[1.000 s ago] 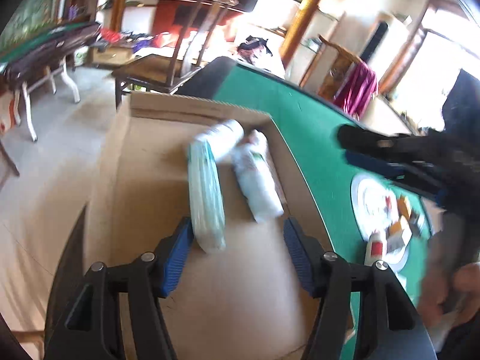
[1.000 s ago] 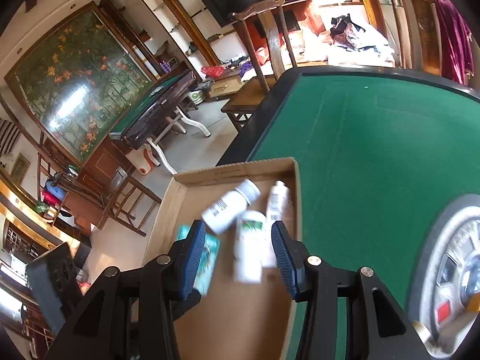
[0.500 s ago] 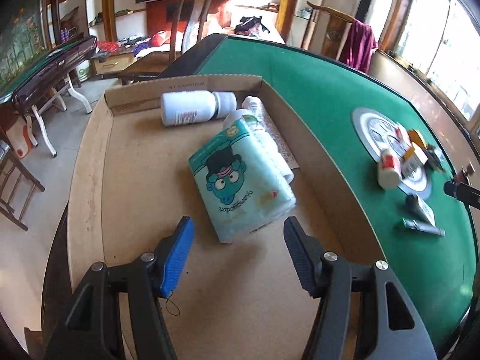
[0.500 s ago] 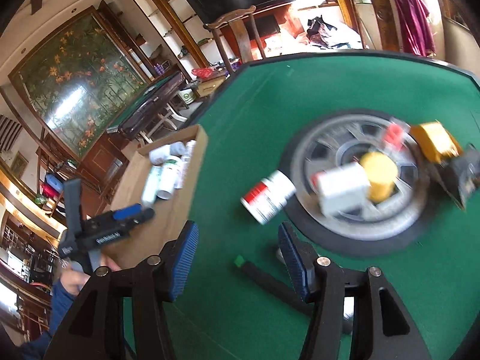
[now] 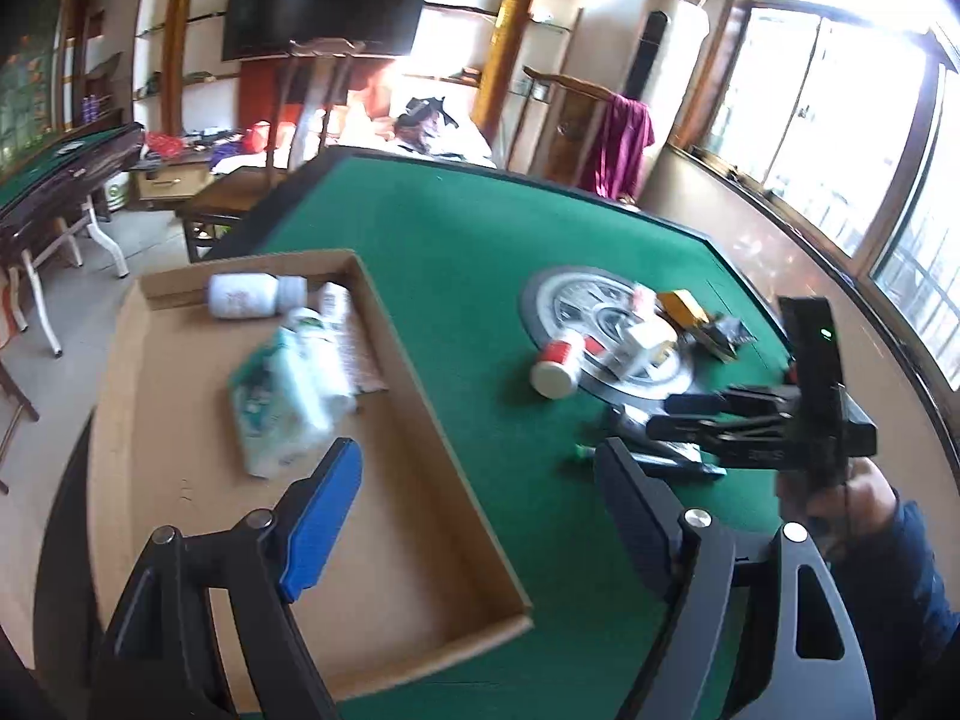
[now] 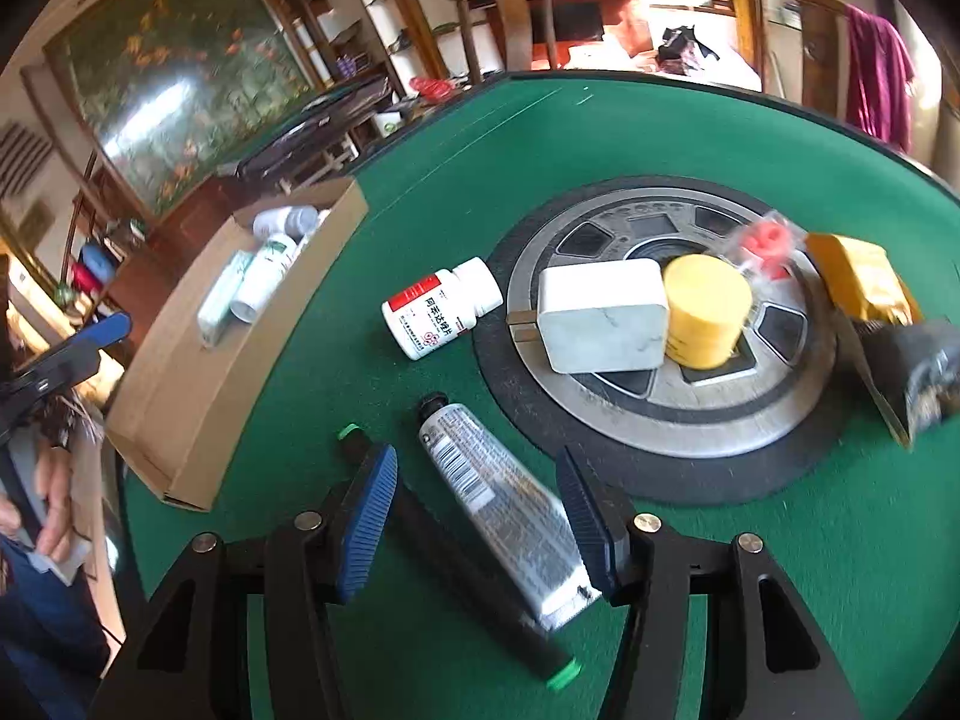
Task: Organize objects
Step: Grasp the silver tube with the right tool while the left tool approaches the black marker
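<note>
While the right gripper (image 6: 477, 510) hangs with fingers apart, gripping nothing, a silver tube (image 6: 501, 501) lies between them on the green surface (image 6: 600, 132), beside a black marker (image 6: 468, 564). Left gripper (image 5: 480, 492): fingers just widened, empty, cardboard tray (image 5: 420, 396) with tissue pack (image 5: 282, 402) ahead.

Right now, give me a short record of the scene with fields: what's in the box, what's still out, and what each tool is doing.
box: cardboard box on the green table, holding a white bottle, a tissue pack and more bottles
still out: red-label bottle, silver tube, black marker, white block, yellow jar
left tool: open, empty, jaws just opened further
right tool: open over the tube and marker, not gripping
</note>
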Motion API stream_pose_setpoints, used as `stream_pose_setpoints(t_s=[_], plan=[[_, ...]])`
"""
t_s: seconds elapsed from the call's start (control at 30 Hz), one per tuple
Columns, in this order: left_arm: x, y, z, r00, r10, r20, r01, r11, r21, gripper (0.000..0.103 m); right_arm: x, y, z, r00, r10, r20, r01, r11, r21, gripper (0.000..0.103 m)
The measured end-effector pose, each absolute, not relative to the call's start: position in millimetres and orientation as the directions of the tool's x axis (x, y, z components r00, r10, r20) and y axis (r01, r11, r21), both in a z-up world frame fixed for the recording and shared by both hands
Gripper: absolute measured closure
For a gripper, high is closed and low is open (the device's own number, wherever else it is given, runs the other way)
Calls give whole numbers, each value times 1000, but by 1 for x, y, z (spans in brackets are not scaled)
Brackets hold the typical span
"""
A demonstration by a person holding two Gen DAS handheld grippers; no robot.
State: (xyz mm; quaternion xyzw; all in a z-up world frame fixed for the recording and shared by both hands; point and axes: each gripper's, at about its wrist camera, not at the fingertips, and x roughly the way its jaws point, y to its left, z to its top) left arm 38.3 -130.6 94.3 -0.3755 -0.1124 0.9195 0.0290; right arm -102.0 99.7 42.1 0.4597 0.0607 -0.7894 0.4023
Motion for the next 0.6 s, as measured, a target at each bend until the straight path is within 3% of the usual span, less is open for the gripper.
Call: stream_pose_setpoints(t_s=[0.13,0.23,0.27,0.33,0.6], plan=[[31,-110,81,-675,192,-713,-12,-968,-250,24,-97,91,28,-237,-557,-796,745,-630,219,44],[29,-94,74,-657,213,-723,-34,-967,-254,24,-99,97,28,-294,-512,-807,704,-687,179,70],[26,-88,73,-652,229,-723,-40,-962,-268,24,-102,103,29,-301,-504,-810,676,-711,192,72],[18,-79,70,-626,278,-729,-62,-949,-309,24,-106,122,28,-286,-523,-803,619,-740,261,72],[-33,-40,44,-499,327,-802,24,-920,-391,24,-90,175,31,-392,-445,-805,498,-839,221,73]])
